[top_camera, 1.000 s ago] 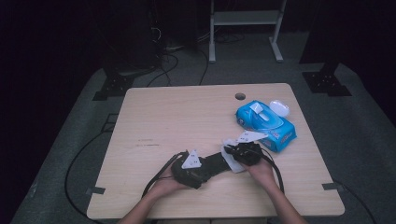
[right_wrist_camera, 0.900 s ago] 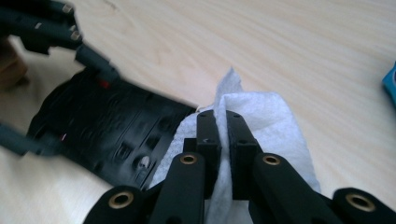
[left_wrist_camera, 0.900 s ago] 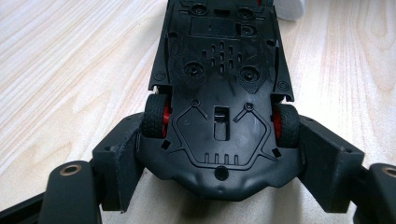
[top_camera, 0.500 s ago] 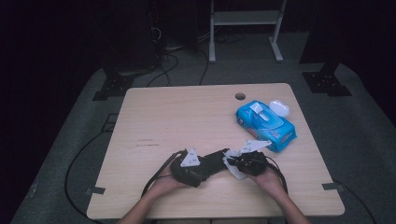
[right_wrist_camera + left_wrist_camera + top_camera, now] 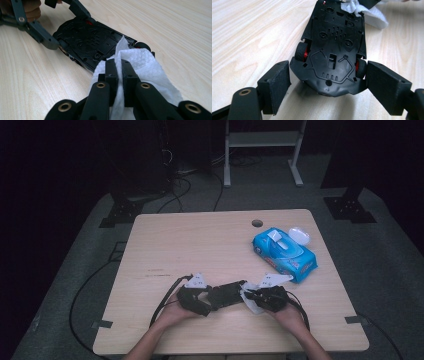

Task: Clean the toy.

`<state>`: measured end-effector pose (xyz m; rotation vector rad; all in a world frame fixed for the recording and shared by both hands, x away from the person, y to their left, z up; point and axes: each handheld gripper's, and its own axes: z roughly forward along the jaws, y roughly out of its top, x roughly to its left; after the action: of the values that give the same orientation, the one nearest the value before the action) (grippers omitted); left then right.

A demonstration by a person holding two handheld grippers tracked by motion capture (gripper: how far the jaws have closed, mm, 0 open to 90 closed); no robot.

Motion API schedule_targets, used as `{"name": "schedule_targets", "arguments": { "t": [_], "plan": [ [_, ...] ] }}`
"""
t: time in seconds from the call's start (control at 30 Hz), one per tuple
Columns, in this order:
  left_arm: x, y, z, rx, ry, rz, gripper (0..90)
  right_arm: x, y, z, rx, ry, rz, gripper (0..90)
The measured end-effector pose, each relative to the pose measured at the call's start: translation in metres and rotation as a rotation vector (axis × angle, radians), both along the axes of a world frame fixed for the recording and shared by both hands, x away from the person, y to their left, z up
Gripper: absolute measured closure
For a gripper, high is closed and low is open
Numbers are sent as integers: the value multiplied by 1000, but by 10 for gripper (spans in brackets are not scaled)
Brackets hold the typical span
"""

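The toy car (image 5: 332, 47) lies belly-up near the counter's (image 5: 200, 240) front edge, clamped at one end between the left gripper's (image 5: 328, 82) jaws. The right gripper (image 5: 119, 72), jaws pinched on a white wipe (image 5: 145, 65), presses it against the car's other end.

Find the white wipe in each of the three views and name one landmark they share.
High view: white wipe, low centre, at the right gripper.
Left gripper view: top right corner, beyond the upturned toy car.
Right gripper view: bottom centre, pinched between the jaws.
Shared landmark: the toy car's black underside.
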<state>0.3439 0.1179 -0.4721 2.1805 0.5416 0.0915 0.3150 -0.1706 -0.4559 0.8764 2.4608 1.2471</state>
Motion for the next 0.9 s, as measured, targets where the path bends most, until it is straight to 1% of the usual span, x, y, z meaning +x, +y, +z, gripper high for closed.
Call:
{"name": "schedule_targets", "arguments": {
  "t": [0.07, 0.13, 0.2, 0.23, 0.27, 0.33, 0.4, 0.43, 0.53, 0.57, 0.63, 0.7, 0.77, 0.9],
  "plan": [
    [2, 1, 0, -26, 37, 6, 205, -1, 0, 0, 1, -4, 4, 852],
    [5, 3, -1, -39, 66, 9, 204, -2, 0, -1, -1, -10, 9, 852],
    [7, 3, -3, -43, 101, 7, 208, -2, 0, -1, -2, -12, 11, 852],
    [8, 3, -4, -51, 130, 5, 229, -2, 0, -1, -2, -11, 13, 852],
    [8, 3, -4, -49, 143, 4, 251, -3, 0, -1, -3, -13, 15, 852],
    [9, 2, -6, -48, 154, 8, 259, -5, 1, -1, -6, -18, 21, 853],
    [10, 2, -6, -58, 173, 13, 262, -6, 1, -2, -14, -28, 22, 853],
    [10, 2, -6, -61, 174, 14, 264, -6, 1, -2, -17, -33, 24, 853],
    [11, 2, -6, -63, 180, 17, 268, -6, 0, -2, -11, -28, 26, 853],
    [11, 2, -7, -71, 187, 20, 269, -6, 0, -2, -12, -31, 28, 853],
    [12, 3, -7, -71, 188, 15, 271, -7, 0, -2, -14, -37, 27, 854],
    [14, 4, -8, -97, 210, 20, 277, -8, 0, -3, -13, -37, 27, 854],
    [16, 5, -9, -123, 224, 29, 291, -8, 0, -2, -14, -39, 29, 854],
    [17, 4, -9, -134, 238, 43, 304, -9, 1, -3, -17, -49, 31, 854]
  ]
}}
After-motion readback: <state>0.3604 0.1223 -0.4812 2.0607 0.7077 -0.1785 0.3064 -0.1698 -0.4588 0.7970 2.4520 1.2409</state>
